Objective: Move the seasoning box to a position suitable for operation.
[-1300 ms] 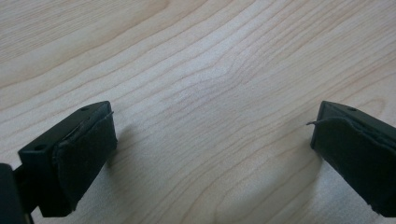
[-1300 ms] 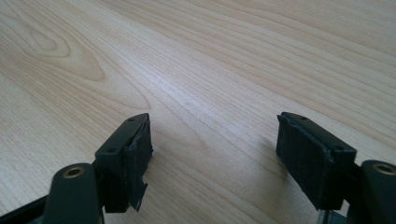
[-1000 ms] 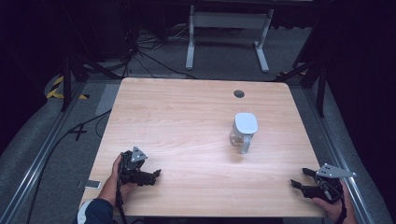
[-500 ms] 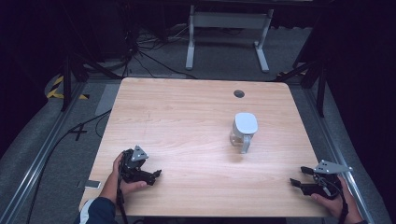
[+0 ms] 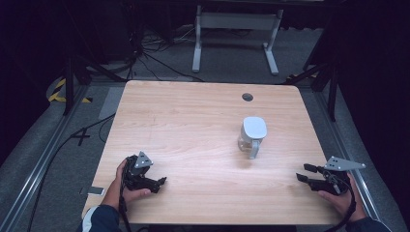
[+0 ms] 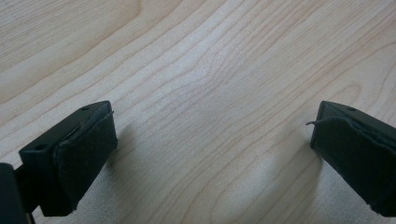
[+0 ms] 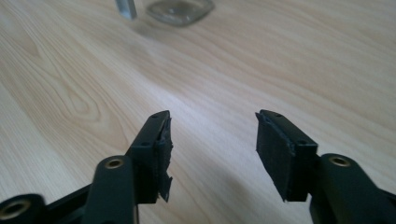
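Stood upright on the table right of centre, nearer the far right corner than the near edge: a clear glass jar with a white lid and a pale handle-like piece running down its near side. Seen again at the top of the right gripper view as a clear glass base, with bare wood between it and the jaws.

Judged rigid and breakable, probably empty and so fairly light; smooth glass likely slippery under the pads, and tall enough to tip if nudged high up. Best taken across the glass body below the lid, pads on opposite sides, or by the handle-like piece if it proved solid; what that piece was could not be told for sure. Lid fit unknown, so lifting by the lid alone looked risky.

Rested near the near left corner: the left hand-held gripper, jaws wide apart over bare wood in the left gripper view, nothing between them. Sat near the near right corner: the right hand-held gripper, jaws likewise apart and empty, pointed roughly toward the jar. Both well apart from it.
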A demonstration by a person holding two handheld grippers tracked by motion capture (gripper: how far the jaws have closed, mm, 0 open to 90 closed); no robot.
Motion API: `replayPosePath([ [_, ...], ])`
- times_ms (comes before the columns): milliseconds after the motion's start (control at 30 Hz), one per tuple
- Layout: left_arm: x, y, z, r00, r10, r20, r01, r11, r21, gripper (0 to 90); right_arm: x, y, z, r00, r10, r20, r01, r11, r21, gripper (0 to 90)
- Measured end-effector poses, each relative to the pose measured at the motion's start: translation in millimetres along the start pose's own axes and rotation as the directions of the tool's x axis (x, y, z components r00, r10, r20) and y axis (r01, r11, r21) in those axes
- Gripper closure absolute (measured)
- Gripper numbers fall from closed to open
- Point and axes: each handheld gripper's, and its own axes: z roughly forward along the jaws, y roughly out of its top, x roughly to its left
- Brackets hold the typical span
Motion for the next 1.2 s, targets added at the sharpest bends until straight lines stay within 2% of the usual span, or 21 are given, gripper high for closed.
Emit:
replayPosePath([
  [100,0.3,0.0,-0.9,1.0000,0.003,-0.001,-0.003,1.0000,0.006,0.6,1.0,12.3,3.3,0.9994,-0.033,0.002,0.033,0.999,-0.019,57.4],
  [167,0.3,0.0,-1.0,1.0000,0.004,-0.001,-0.004,1.0000,0.007,0.6,3.2,25.4,4.7,0.9985,-0.050,-0.020,0.049,0.998,-0.044,64.2],
  [267,0.1,-0.3,-1.4,1.0000,0.003,0.001,-0.003,1.0000,0.007,0.6,9.6,45.0,6.0,0.9954,-0.090,-0.035,0.087,0.993,-0.077,74.6],
  [333,0.2,-0.4,-1.5,1.0000,0.004,-0.001,-0.004,1.0000,0.006,0.6,15.6,60.6,7.8,0.9911,-0.127,-0.042,0.121,0.986,-0.110,81.9],
  [367,0.1,-0.4,-1.7,1.0000,0.003,0.000,-0.003,1.0000,0.008,0.6,15.6,60.6,7.8,0.9911,-0.127,-0.042,0.121,0.986,-0.110,81.9],
  [433,0.4,-0.3,-1.5,1.0000,0.007,-0.003,-0.007,1.0000,0.005,0.6,20.3,74.8,10.1,0.9892,-0.134,-0.058,0.125,0.982,-0.138,84.0],
  [500,0.1,-0.4,-1.7,1.0000,0.003,0.001,-0.003,1.0000,0.009,0.6,27.4,94.3,15.6,0.9837,-0.166,-0.067,0.153,0.973,-0.174,86.4],
  [600,0.4,-0.3,-1.5,1.0000,0.007,-0.003,-0.007,1.0000,0.005,0.6,32.1,109.8,23.1,0.9793,-0.191,-0.067,0.176,0.966,-0.189,87.8],
  [667,0.5,-0.3,-1.5,1.0000,0.007,-0.003,-0.007,1.0000,0.005,0.6,33.7,114.7,26.2,0.9791,-0.191,-0.070,0.174,0.965,-0.197,88.4],
  [700,0.5,-0.3,-1.5,1.0000,0.007,-0.003,-0.007,1.0000,0.005,0.6,36.3,124.2,33.5,0.9776,-0.193,-0.084,0.171,0.962,-0.213,88.9],
  [867,0.5,-0.3,-1.5,1.0000,0.008,-0.003,-0.008,1.0000,0.005,0.6,40.2,134.6,48.7,0.9757,-0.194,-0.101,0.170,0.963,-0.210,89.5],
  [933,0.1,-0.4,-1.7,1.0000,0.003,0.001,-0.003,1.0000,0.008,0.6,42.5,138.1,56.6,0.9728,-0.207,-0.104,0.184,0.963,-0.197,89.8],
  [1100,-0.3,-0.7,-1.1,1.0000,0.001,-0.003,-0.001,1.0000,0.000,0.6,45.7,143.3,65.5,0.9715,-0.211,-0.108,0.186,0.962,-0.200,90.0],
  [1200,-0.6,1.0,-2.4,0.9998,0.018,0.011,-0.018,0.9998,0.010,3.9,47.1,144.6,70.9,0.9701,-0.214,-0.115,0.190,0.963,-0.191,90.0],
])
